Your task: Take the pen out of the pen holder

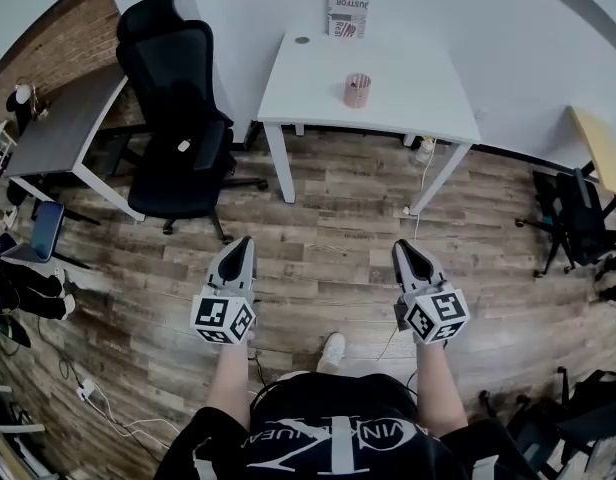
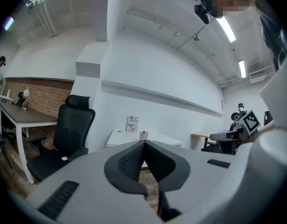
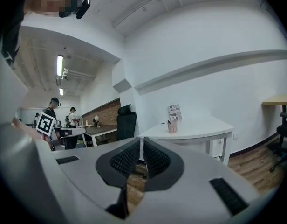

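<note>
Pink mesh marks the pen holder [image 1: 357, 90], which stands upright toward the middle of the white table [image 1: 308, 93], with a printed card [image 1: 347, 13] propped against the wall at 12 o'clock behind it. We hold both tools low over the wooden floor [image 1: 328, 218], well apart from the table. The left gripper [image 1: 244, 250] has its jaws pressed together at the tips with nothing between them. The right gripper [image 1: 405, 252] is likewise closed and empty, with only a hairline seam between its ribbed pads. From the left gripper the holder lies at about 1 o'clock in the head view. From the right gripper it lies just short of 12 o'clock, leaning toward 11, so we judge the right hand the nearer and the more directly lined up. In the right gripper view a thin dark tip, which we take for the pen [image 3: 169, 122], pokes up out of the holder. Its long axis looks close to vertical, though it is too small for us to be certain. Both tools point roughly level at the table, so we reckon the coming move calls for closing the gap, opening the jaws, and meeting that upright shaft from the side before lifting it straight up. The black office chair [image 1: 178, 118] at 10 o'clock stands clear of that path.
</note>
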`<move>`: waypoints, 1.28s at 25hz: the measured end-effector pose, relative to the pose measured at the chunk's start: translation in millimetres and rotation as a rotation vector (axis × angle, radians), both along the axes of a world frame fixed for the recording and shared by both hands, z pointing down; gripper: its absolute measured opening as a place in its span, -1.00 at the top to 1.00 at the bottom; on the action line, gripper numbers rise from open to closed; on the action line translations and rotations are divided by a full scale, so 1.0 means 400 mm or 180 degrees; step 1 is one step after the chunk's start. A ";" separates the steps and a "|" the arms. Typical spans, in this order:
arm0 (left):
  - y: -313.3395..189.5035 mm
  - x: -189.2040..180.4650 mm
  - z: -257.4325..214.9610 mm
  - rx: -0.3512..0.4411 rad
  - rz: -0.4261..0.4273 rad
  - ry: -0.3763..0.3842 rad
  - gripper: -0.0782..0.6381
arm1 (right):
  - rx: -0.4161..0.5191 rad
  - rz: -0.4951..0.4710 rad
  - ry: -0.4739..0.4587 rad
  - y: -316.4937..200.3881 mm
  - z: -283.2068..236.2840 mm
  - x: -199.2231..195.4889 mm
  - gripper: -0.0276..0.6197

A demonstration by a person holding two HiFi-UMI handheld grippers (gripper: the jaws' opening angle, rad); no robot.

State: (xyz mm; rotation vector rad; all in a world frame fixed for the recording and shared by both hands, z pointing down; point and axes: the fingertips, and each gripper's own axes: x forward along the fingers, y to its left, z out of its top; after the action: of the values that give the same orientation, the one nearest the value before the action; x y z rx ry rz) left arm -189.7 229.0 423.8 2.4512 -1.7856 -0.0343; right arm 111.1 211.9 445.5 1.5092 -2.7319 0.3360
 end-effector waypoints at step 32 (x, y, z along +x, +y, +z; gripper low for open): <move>-0.301 0.102 0.053 -0.0082 0.0088 -0.0064 0.74 | -0.0127 0.0062 -0.0007 -0.276 0.066 0.100 0.80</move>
State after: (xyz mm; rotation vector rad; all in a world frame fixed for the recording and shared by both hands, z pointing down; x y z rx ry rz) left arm -149.0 108.7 445.0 2.4665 -1.7486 0.0154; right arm 151.3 101.6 472.0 1.5277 -2.6969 0.3901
